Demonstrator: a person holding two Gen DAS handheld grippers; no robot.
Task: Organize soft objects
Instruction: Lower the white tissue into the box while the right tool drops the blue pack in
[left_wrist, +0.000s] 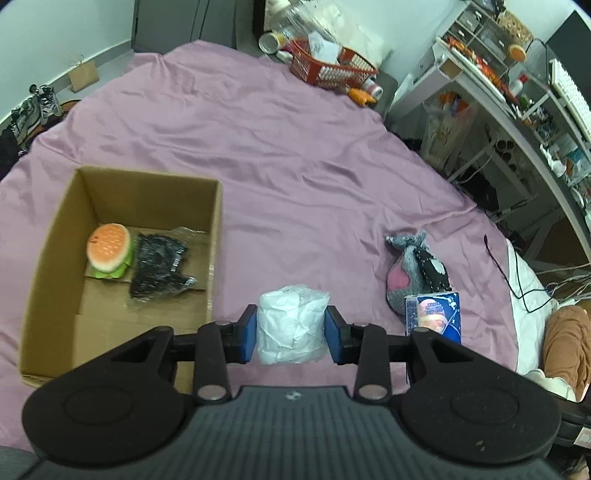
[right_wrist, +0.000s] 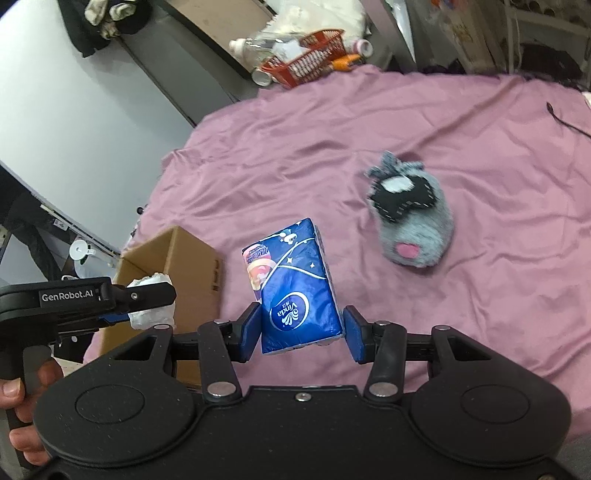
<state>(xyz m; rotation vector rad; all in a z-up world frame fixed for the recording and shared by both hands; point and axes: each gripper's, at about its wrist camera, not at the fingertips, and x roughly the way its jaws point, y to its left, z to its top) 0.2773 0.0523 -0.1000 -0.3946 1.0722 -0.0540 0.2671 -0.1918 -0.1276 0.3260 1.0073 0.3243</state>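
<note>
Wide pink bedsheet (left_wrist: 295, 147) lies mostly bare. Left gripper (left_wrist: 290, 330) clamps a white wrapped bundle (left_wrist: 291, 325) beside the open cardboard box (left_wrist: 216, 236); right gripper (right_wrist: 301, 332) straddles the blue tissue pack (right_wrist: 295, 291), contact unclear, grey plush (right_wrist: 413, 218) nearby.

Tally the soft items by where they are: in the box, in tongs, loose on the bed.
In the box: 2, burger plush and black pack
In tongs: 2, white bundle, left; tissue pack, right
Loose on the bed: 1, grey plush
Total: 5
</note>
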